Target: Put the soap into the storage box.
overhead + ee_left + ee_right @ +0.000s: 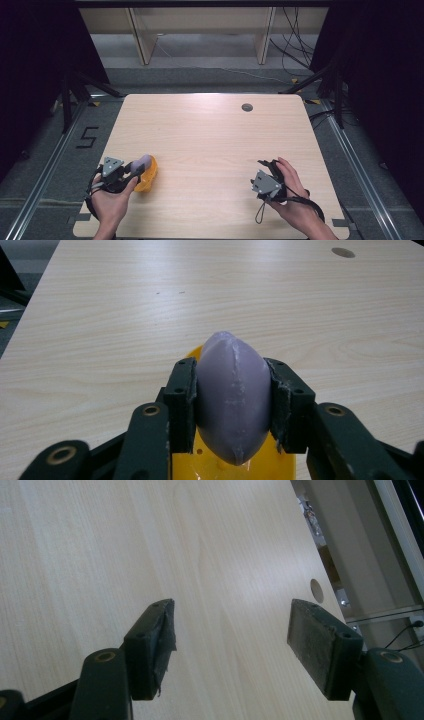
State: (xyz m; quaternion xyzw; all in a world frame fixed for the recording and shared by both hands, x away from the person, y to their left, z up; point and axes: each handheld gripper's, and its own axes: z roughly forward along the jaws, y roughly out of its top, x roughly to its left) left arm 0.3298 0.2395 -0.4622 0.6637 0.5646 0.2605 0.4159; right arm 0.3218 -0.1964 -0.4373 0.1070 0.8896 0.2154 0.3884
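Gripping smooth lilac soap bar (233, 397), left claw (231, 405); yellow dish (200, 460) beneath.

A smooth lilac oval soap (234, 397) is clamped in the left tongs (231, 405) above a yellow dish (149, 176).

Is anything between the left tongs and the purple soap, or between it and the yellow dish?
No. The left tongs are shut directly on the purple soap, held right over the yellow dish; nothing visible lies between.
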